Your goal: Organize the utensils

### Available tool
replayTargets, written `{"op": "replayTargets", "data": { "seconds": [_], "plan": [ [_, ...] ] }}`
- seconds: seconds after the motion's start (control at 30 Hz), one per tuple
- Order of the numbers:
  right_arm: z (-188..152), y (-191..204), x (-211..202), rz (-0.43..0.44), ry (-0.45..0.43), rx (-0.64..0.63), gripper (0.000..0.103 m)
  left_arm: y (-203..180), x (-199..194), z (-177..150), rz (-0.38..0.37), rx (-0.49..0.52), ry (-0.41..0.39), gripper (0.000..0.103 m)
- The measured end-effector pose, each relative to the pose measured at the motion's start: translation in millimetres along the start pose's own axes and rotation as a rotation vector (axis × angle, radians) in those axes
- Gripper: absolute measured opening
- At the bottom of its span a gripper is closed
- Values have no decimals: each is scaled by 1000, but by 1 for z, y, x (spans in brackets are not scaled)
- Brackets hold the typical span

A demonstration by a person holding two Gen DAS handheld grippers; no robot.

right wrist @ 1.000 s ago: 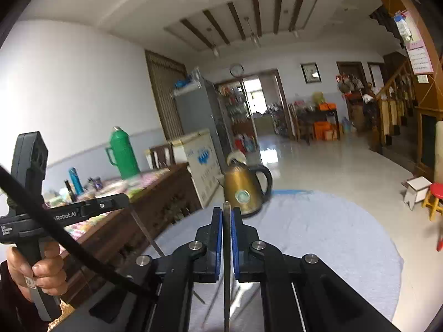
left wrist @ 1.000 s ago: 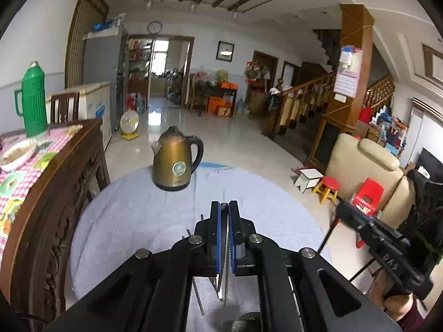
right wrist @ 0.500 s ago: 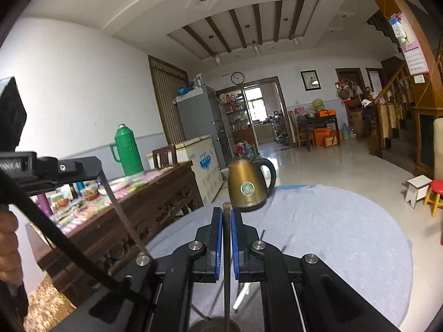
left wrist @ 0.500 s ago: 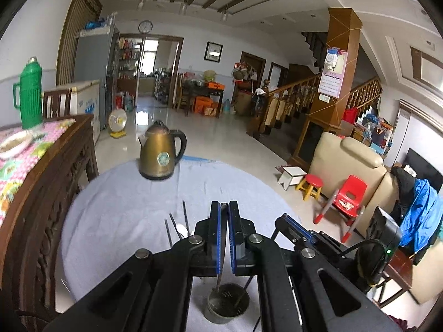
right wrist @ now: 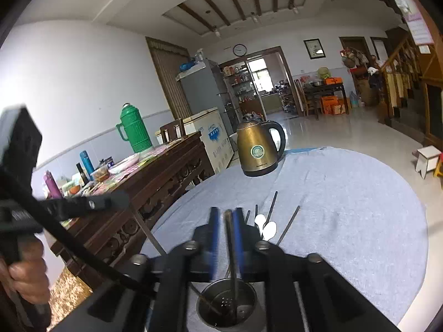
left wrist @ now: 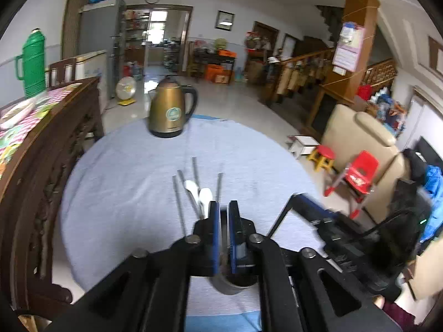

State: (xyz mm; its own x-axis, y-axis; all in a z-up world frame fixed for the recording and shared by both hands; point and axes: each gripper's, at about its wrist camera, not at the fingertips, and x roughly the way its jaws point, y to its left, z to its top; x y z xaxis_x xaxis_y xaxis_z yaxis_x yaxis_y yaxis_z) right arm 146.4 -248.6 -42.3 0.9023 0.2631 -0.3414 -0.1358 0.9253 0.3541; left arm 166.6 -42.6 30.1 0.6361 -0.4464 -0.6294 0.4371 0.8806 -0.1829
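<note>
A metal holder cup [right wrist: 221,300] stands on the blue-grey cloth just under both grippers, and it shows below the jaws as the cup [left wrist: 229,286] in the left wrist view. My right gripper [right wrist: 225,213] is opening; a steel chopstick [right wrist: 231,249] stands loose between its jaws with its lower end in the cup. My left gripper [left wrist: 223,207] is opening too, a narrow gap showing. From the left gripper [right wrist: 124,199] a thin chopstick [right wrist: 149,232] slants into the cup. Several chopsticks [left wrist: 178,202] and two white spoons [left wrist: 205,193] lie on the cloth ahead.
A brass kettle [left wrist: 170,110] stands at the far side of the round table [left wrist: 110,193]. A carved wooden sideboard [right wrist: 155,171] with a green thermos [right wrist: 135,130] and dishes flanks the left. A hand [right wrist: 25,282] grips the left tool. Red stools [left wrist: 357,174] and a sofa sit at right.
Both grippers have sunk toward the table and over the cup. Their jaws, shut on chopsticks before, now stand slightly apart. The loose chopsticks and spoons have come into view.
</note>
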Motion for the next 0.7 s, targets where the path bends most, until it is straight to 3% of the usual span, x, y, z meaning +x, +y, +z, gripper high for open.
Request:
{"op": "replayTargets", "data": {
  "seconds": [0.1,0.13,0.43,0.57,0.7],
  "plan": [
    [0,-13,-13,5,-39,76,36,9,-5,-7,9,-20,-34,45],
    [-1,-20,-17,4,-55,107,37,13,-7,-10,8,-28,-49,49],
    [-3,-76,-46,-110,-93,248,37,46,-16,-29,139,-71,-112,55],
    [-6,-90,-47,-146,-75,274,37,62,-14,-34,254,-73,-114,59],
    [-9,-96,-41,-156,-39,280,37,82,-10,-37,300,-109,-93,60]
  ]
}}
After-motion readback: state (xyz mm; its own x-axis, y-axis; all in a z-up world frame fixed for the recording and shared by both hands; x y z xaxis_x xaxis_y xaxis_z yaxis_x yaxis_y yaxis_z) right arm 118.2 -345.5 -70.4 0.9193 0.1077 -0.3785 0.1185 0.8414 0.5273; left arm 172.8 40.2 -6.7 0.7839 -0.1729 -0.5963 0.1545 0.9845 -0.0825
